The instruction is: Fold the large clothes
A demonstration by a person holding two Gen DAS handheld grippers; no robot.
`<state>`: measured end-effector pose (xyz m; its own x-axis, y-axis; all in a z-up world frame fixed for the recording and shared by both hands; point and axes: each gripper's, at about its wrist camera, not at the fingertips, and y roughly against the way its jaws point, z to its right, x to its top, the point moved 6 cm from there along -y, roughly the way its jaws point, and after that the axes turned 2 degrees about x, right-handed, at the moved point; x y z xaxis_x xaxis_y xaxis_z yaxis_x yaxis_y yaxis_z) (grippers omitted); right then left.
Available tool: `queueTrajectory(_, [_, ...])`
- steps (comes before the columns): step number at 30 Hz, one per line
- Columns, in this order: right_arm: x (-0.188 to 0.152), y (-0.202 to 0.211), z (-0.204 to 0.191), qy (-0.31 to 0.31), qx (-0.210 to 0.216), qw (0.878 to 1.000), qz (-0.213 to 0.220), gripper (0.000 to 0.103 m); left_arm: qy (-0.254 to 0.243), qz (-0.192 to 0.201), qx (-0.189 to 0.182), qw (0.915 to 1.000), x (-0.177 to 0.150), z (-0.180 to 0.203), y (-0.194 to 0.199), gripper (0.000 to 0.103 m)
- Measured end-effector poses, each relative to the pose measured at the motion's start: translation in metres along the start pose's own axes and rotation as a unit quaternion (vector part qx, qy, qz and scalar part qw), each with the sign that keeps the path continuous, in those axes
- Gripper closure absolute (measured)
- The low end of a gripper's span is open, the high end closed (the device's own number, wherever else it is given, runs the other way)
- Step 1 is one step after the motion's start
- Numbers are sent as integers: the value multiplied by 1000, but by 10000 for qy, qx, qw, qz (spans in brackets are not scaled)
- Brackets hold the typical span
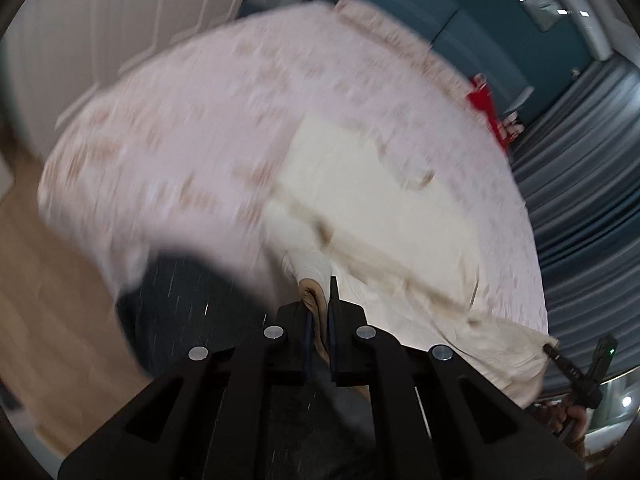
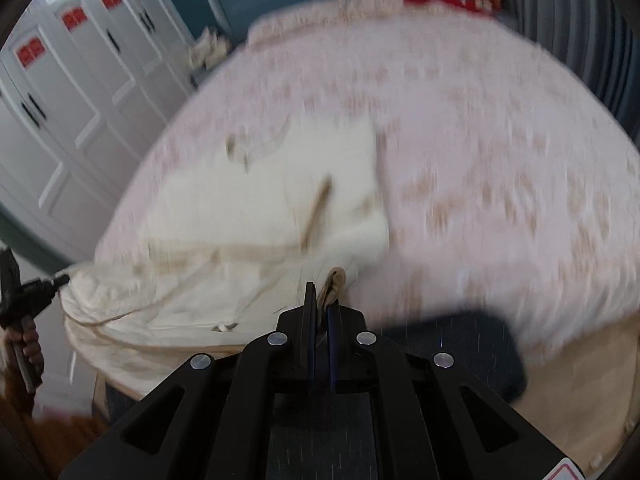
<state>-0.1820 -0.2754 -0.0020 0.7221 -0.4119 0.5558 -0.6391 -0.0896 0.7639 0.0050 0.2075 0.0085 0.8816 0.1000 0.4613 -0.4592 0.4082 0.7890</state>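
Note:
A large cream garment with tan trim (image 1: pixel 384 208) lies spread on a bed with a pink patterned cover (image 1: pixel 192 128). My left gripper (image 1: pixel 320 300) is shut on a tan-edged corner of the garment at the bed's near edge. In the right wrist view the same garment (image 2: pixel 280 200) stretches across the bed, and my right gripper (image 2: pixel 322 300) is shut on another tan-edged corner. The right gripper shows at the far right of the left wrist view (image 1: pixel 576 372), and the left gripper shows at the far left of the right wrist view (image 2: pixel 24 296). Both views are motion-blurred.
White wardrobe doors (image 2: pixel 72 92) stand left of the bed. Grey-blue curtains (image 1: pixel 580 184) hang on the other side. A red item (image 1: pixel 484 104) lies at the head of the bed near a teal headboard (image 1: pixel 420 12). The floor is wood (image 1: pixel 40 300).

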Motion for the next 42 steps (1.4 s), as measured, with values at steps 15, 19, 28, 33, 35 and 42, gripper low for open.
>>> queueTrajectory(15, [141, -99, 19, -563, -115, 9882, 1417, 99, -689, 1036, 501, 9910, 138, 58, -100, 97])
queueTrajectory(19, [157, -131, 25, -724, -252, 9868, 1424, 99, -786, 1002, 846, 9882, 155, 60, -137, 97])
queueTrajectory(28, [178, -192, 32, -749, -564, 9886, 1182, 99, -904, 656, 1451, 9831, 175, 53, -211, 97])
queueTrajectory(33, [183, -223, 38, -789, -695, 9893, 1007, 99, -923, 406, 1668, 9808, 176, 45, -245, 97])
queueTrajectory(35, [184, -234, 40, -821, -744, 9894, 938, 99, -950, 315, 1759, 9793, 176, 42, -259, 97])
queueTrajectory(42, [182, -268, 50, -927, -881, 9893, 705, 99, -1063, 161, 1956, 9748, 172, 37, -291, 97])
